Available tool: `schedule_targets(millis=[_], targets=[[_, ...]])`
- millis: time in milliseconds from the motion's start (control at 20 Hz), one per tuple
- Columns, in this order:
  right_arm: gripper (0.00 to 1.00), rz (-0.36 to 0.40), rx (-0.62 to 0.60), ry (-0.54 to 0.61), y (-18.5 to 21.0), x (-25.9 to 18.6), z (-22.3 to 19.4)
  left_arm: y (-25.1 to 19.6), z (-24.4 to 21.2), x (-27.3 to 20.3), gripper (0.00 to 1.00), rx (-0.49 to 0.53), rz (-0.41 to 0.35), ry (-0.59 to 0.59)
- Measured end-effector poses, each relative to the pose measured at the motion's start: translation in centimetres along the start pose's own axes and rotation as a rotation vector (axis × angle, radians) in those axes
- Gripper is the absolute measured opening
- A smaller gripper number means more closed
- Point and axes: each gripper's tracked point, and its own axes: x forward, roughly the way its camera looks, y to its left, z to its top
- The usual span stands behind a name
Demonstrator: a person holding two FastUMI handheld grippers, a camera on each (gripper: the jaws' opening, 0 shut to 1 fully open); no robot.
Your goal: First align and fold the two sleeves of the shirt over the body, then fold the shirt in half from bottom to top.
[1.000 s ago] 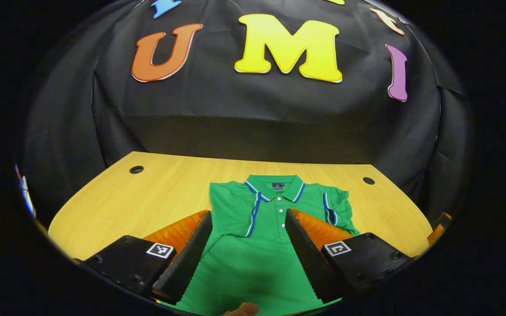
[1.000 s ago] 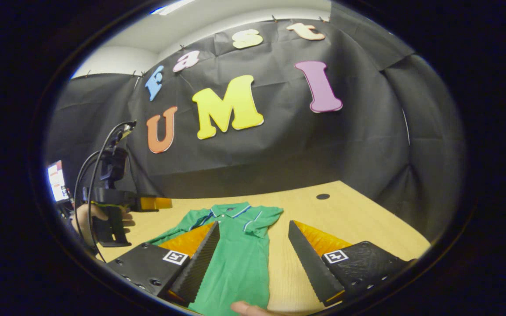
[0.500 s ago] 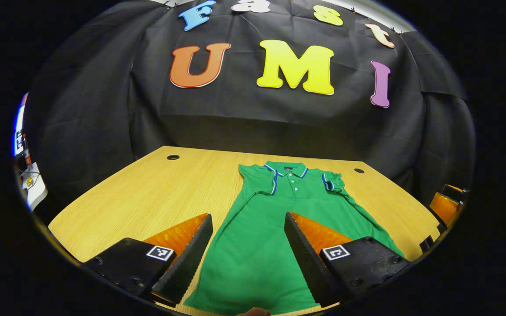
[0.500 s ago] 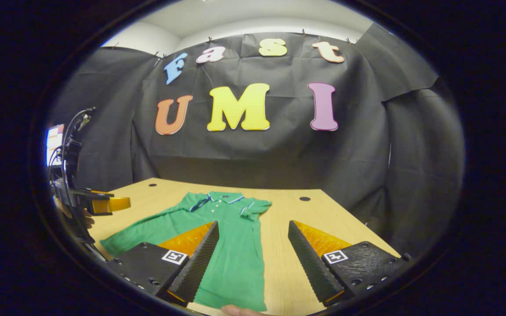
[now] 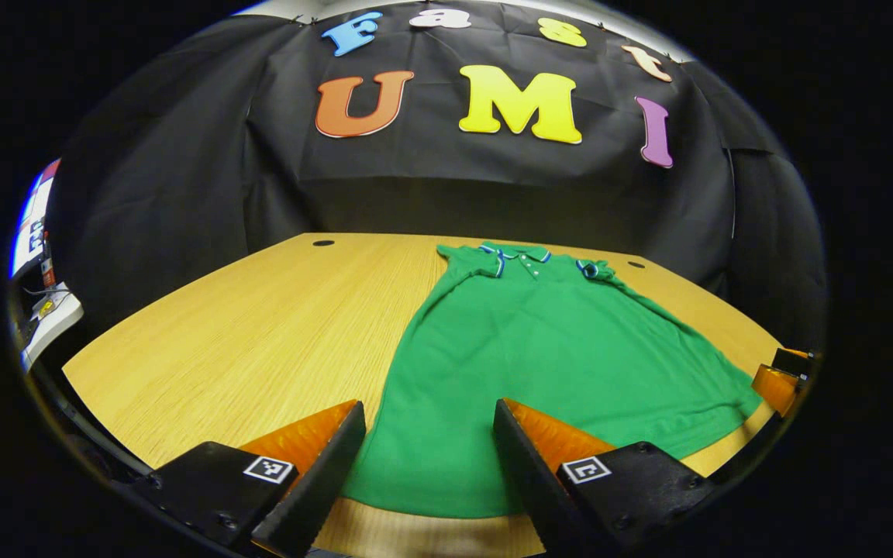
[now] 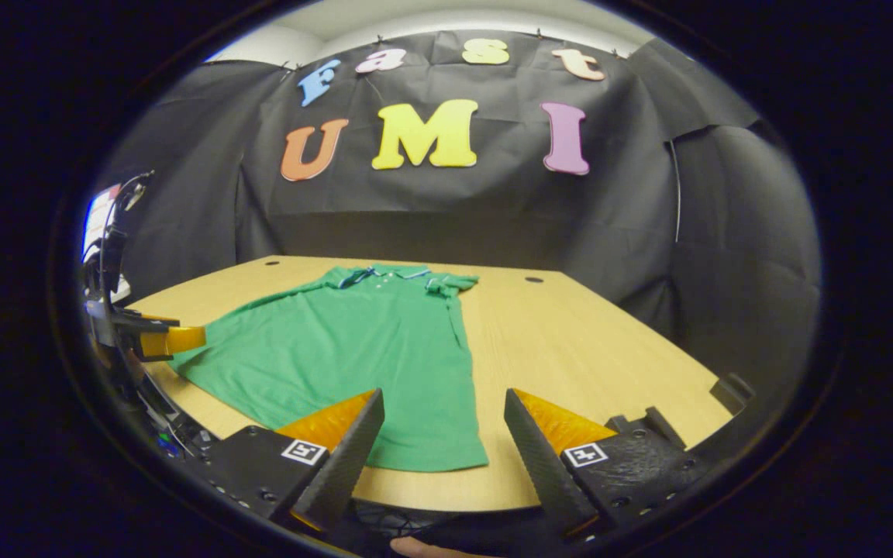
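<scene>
A green polo shirt (image 5: 547, 349) with blue-and-white collar trim lies flat on the wooden table (image 5: 260, 318), collar toward the far wall and hem at the near edge. Both short sleeves are folded in over the body. My left gripper (image 5: 427, 453) hovers open just above the left part of the hem, nothing between its fingers. In the right gripper view the shirt (image 6: 353, 349) spreads to the left, and my right gripper (image 6: 443, 446) stands open over the shirt's near right hem corner. The left gripper (image 6: 160, 337) shows at the far left beside the shirt's other corner.
Black cloth walls close the table in behind and at the sides. Round cable holes (image 5: 323, 242) sit near the table's back corners. Bare wood lies to the left of the shirt (image 5: 260, 318) and to its right (image 6: 586, 349). A screen and cables (image 6: 105, 225) are at the far left.
Both grippers have pulled back toward the table's near edge and dropped lower. The shirt now shows full length, where before the grippers were over its upper body. Both stayed open.
</scene>
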Motion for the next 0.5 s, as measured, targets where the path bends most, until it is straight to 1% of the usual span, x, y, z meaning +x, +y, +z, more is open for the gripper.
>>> schedule_targets(millis=[100, 200, 250, 350, 450, 500], targets=[[0.97, 0.010, 0.004, 0.034, 0.1, 0.3, -1.2, 0.3, -0.4, -0.2, 1.00, -0.008, 0.001, 0.002], [0.95, 0.025, 0.007, 0.071, 0.4, 0.8, -2.2, 0.4, -0.4, -0.1, 1.00, -0.006, 0.007, -0.001], [0.95, 0.037, 0.022, 0.090, 0.6, 0.9, -2.6, 0.5, -0.5, 0.0, 1.00, 0.003, 0.017, -0.002], [0.95, 0.035, 0.068, 0.098, 0.5, 1.3, -2.3, 1.0, -0.4, 0.2, 1.00, 0.016, 0.047, -0.004], [0.95, 0.031, 0.066, 0.098, 0.5, 1.5, -2.1, 1.1, -0.3, 0.4, 0.94, 0.007, 0.068, -0.002], [0.92, 0.035, 0.074, 0.103, 0.7, 1.8, -2.1, 1.0, -0.2, 0.6, 0.86, 0.006, 0.069, 0.001]])
